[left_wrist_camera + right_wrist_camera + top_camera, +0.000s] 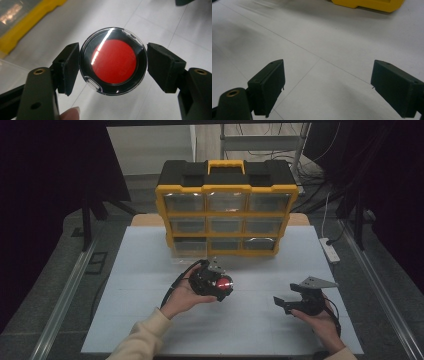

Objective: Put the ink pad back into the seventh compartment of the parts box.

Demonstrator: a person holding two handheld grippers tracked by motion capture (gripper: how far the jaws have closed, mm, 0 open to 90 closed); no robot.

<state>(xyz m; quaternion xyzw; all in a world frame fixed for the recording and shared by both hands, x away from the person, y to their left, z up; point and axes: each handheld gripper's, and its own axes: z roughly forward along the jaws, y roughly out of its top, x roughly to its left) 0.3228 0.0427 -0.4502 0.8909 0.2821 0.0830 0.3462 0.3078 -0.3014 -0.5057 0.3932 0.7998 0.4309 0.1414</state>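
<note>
A round clear case with a red disc inside (pixel 113 61) sits clamped between the two black pads of my left gripper (pixel 113 62). In the high view the same round case (pixel 223 283) shows red at the tip of the left gripper (pixel 220 285), held above the white table top (pixel 150 270) in front of the organizer. My right gripper (pixel 282 304) rests low at the right of the table. Its jaws stand wide apart in the right gripper view, where the right gripper (pixel 327 87) has nothing but bare table between its pads.
A yellow and black drawer organizer (pixel 226 210) with clear drawers stands at the back of the table; its yellow base (pixel 372 5) shows ahead of the right gripper. A white power strip (pixel 330 250) lies off the table's right edge. Metal rails run along both sides.
</note>
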